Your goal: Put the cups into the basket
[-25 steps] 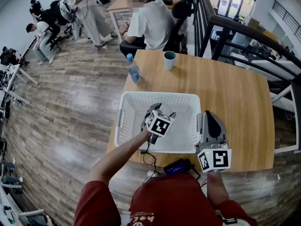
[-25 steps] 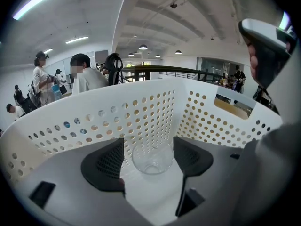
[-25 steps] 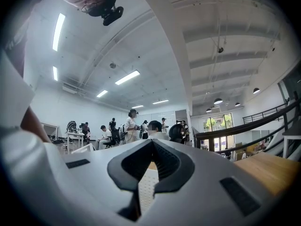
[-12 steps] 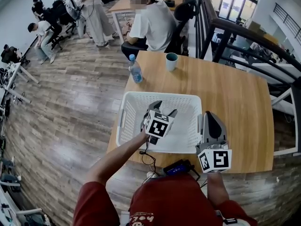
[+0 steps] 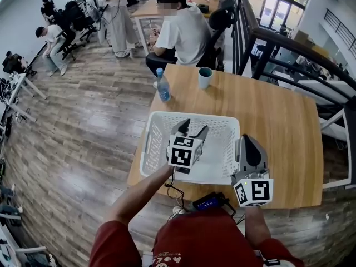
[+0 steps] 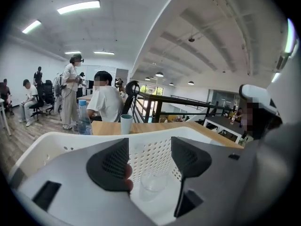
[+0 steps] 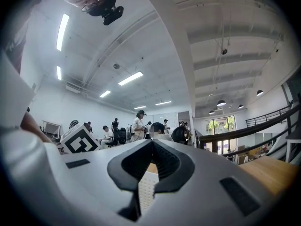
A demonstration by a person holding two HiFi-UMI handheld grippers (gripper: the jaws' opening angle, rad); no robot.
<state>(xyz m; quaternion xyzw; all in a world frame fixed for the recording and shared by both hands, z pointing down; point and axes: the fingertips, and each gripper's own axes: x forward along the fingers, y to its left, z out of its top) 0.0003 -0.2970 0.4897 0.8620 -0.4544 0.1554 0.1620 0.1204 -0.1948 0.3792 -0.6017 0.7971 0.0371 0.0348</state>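
A white perforated basket [image 5: 167, 117] stands on the wooden table [image 5: 278, 115]. In the left gripper view a clear plastic cup [image 6: 153, 180] lies on the floor of the basket [image 6: 66, 139]. My left gripper [image 5: 192, 128] hovers over the basket, open; its jaws have just been closing a little, with nothing between them [image 6: 149, 150]. A teal cup [image 5: 205, 77] stands upright at the table's far edge, also seen as the teal cup [image 6: 126, 124] beyond the basket. My right gripper [image 5: 248, 142] sits by the basket's right rim, shut and empty [image 7: 151, 145].
A blue-capped water bottle [image 5: 162, 86] stands at the table's far left corner. A person in a white shirt [image 5: 186, 32] sits just beyond the table. A dark railing [image 5: 289, 43] runs along the right. A black device with cables [image 5: 209, 201] lies at the near edge.
My left gripper has lifted up out of the basket and tilted, with its jaws slightly narrower. The right gripper has stayed where it was.
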